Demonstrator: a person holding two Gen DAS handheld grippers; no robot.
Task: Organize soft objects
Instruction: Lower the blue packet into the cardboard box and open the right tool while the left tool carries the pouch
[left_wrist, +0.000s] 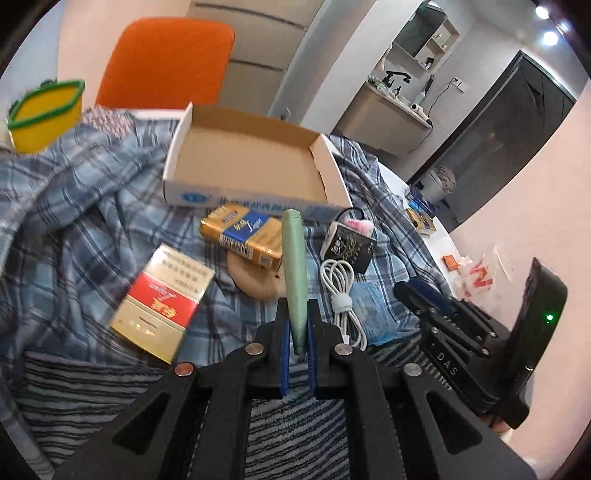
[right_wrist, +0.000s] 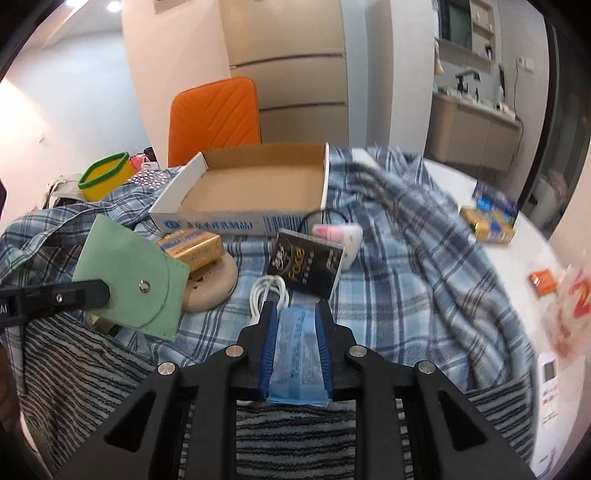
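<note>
- Your left gripper (left_wrist: 298, 314) is clamped on the flat green felt snap pouch (left_wrist: 294, 273), lifted above the blue plaid cloth (left_wrist: 92, 221).
- Your right gripper (right_wrist: 296, 314) pinches a pale blue plastic packet (right_wrist: 296, 354), near the open cardboard box (right_wrist: 255, 184).

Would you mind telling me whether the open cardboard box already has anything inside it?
No, the cardboard box shows only its bare brown floor in the right wrist view, with nothing lying in it.
</note>
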